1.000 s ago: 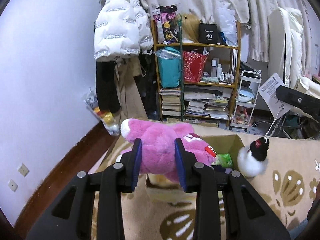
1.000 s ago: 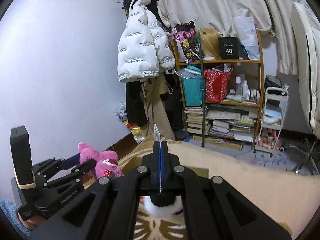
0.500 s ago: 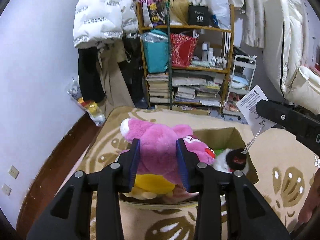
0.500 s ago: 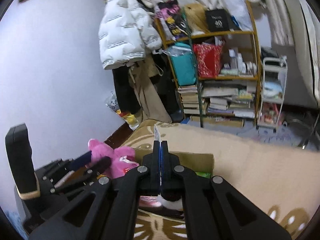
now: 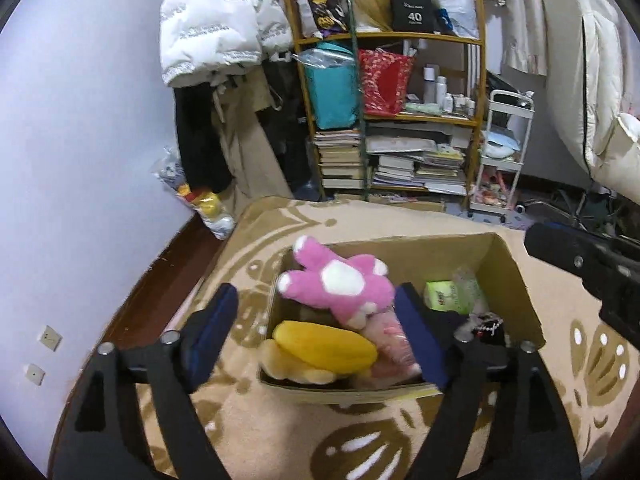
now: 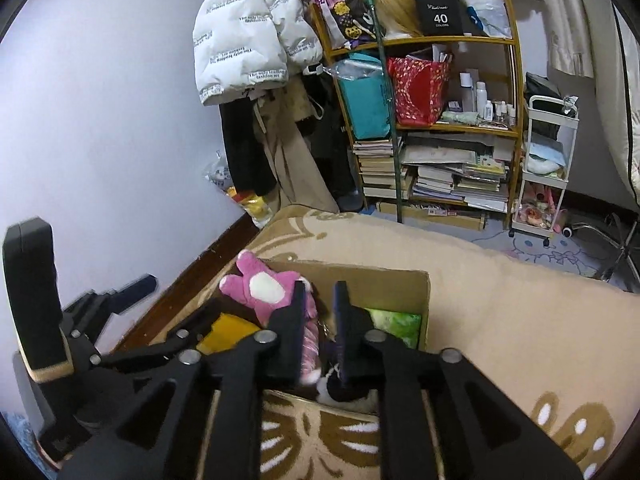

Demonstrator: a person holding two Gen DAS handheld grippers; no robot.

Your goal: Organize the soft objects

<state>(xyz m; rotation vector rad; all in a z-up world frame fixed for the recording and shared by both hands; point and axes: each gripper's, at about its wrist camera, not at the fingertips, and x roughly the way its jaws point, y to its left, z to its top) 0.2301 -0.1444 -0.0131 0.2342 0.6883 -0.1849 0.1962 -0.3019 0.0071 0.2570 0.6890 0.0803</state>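
A pink plush bear (image 5: 340, 284) lies upside down in an open cardboard box (image 5: 508, 276) on a beige patterned blanket. It rests on a yellow plush (image 5: 324, 346). My left gripper (image 5: 316, 332) is open wide above the box's near left side, holding nothing. A black-and-white plush (image 6: 340, 390) lies at the box's near edge. My right gripper (image 6: 320, 320) is open a little just above it, empty. The pink bear (image 6: 260, 290) and the box (image 6: 424, 292) also show in the right wrist view.
A green packet (image 5: 444, 296) lies in the box's right side. A crowded wooden bookshelf (image 5: 400, 120) and a white trolley (image 5: 502, 152) stand behind the bed. Coats (image 5: 216, 28) hang on the wall at left.
My left gripper opened and let the pink bear drop into the box. My right gripper opened and released the black-and-white plush into the box. Both views tilted downward.
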